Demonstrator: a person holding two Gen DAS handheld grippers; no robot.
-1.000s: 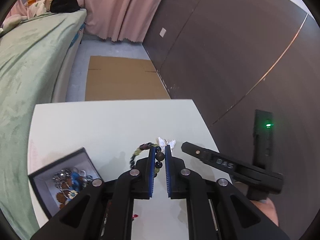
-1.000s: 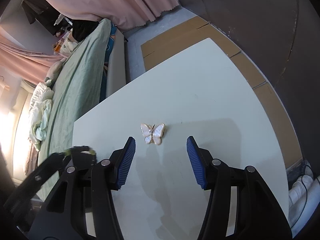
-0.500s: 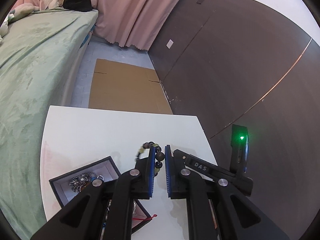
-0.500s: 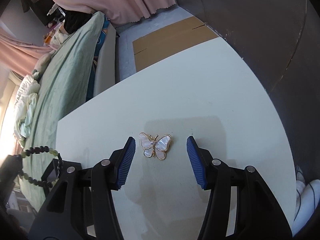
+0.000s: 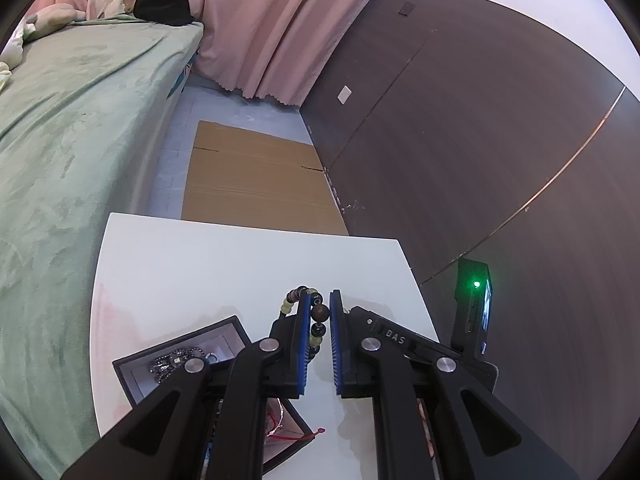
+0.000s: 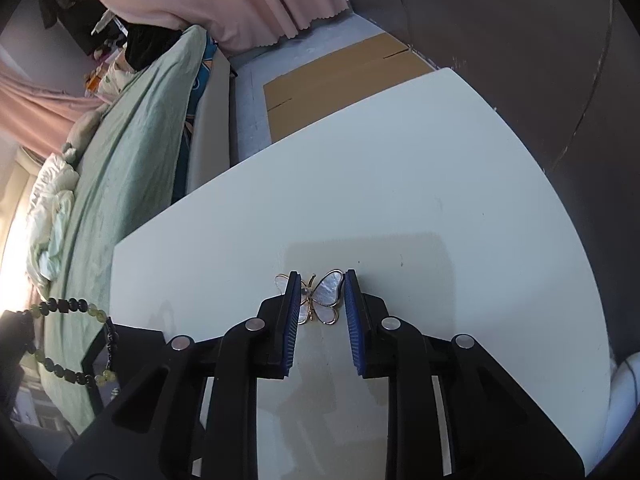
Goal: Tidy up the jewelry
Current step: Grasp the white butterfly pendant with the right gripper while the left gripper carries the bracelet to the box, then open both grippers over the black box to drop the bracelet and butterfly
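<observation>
Left gripper (image 5: 319, 314) is clamped on the bead bracelet (image 5: 316, 320), held above the white bench (image 5: 200, 260); the loop hangs clear of the surface, over the near-left part by the open black jewelry box (image 5: 180, 360). Box sits on the bench and has chains inside. Right gripper (image 6: 320, 300) has just been closing: jaws narrow, straddling the butterfly brooch (image 6: 324, 300) lying flat on the bench. Right pad touches the wing edge; left pad overlaps the other wing.

left wrist: looks down along my fingers (image 5: 306, 322), close over the worktop (image 5: 224, 264)
right wrist: same, steeper
shared: worktop, bed (image 6: 124, 160)
</observation>
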